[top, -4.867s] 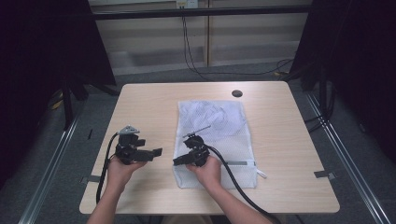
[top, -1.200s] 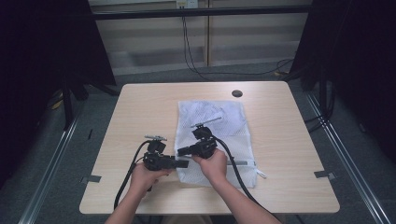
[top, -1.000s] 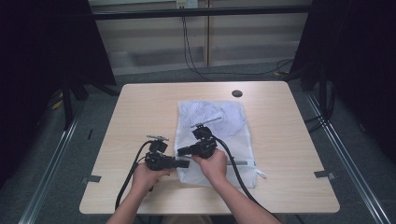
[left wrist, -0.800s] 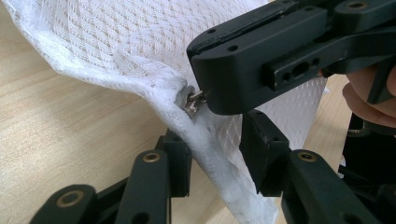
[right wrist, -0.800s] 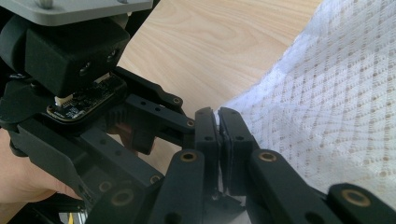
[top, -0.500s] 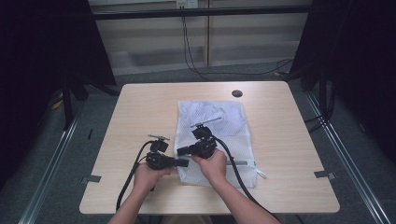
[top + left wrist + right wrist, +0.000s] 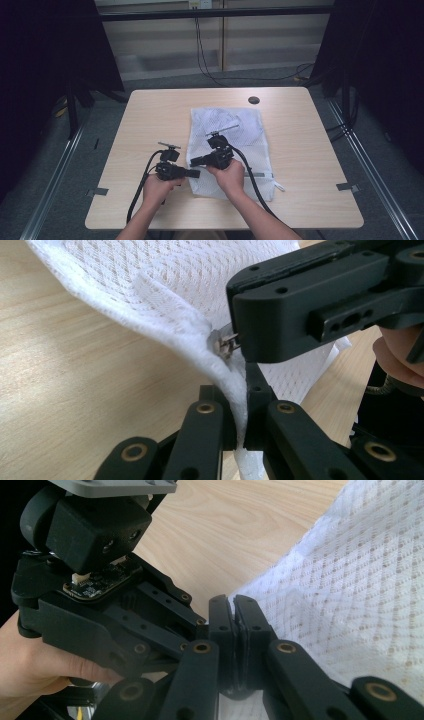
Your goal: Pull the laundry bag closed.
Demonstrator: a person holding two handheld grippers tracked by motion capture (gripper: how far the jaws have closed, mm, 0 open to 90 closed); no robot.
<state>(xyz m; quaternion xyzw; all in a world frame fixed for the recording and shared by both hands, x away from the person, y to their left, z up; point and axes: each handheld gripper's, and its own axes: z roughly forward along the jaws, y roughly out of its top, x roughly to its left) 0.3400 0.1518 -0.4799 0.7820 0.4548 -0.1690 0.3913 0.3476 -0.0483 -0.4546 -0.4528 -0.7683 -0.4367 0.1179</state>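
A white mesh bag (image 7: 231, 145) is lying flat on the table (image 7: 150, 115), stretching from the middle toward the near edge, slightly to 3 o'clock of the centre line. Its near-left corner, at about 7 o'clock of the bag, is where both grippers are meeting.

The left gripper (image 7: 196, 173) is coming in from 9 o'clock, held in the person's left hand (image 7: 156, 188), with its cable looping down toward 7 o'clock. Its jaws have just been closing, and the left gripper view shows them now pressing together on the bag's thick hem (image 7: 240, 405), the fabric (image 7: 165, 285) rising out of the pinch toward 11 o'clock. Just above that pinch, at 12 o'clock, a small metal zipper pull (image 7: 223, 345) is sitting on the hem.

The right gripper (image 7: 194, 162) is pointing toward 9 o'clock from the right hand (image 7: 230, 175), lying just beyond the left one and almost touching it. In the left gripper view its black body (image 7: 320, 300) is reaching in from 2 o'clock, with its tip right at the zipper pull. The right gripper view shows its own jaws (image 7: 234, 625) standing together, with the bag's edge (image 7: 350, 595) starting at them and spreading away toward 3 o'clock; whether they are pinching the pull itself cannot be told. The left gripper's body (image 7: 95, 580) is sitting at 10 o'clock there.
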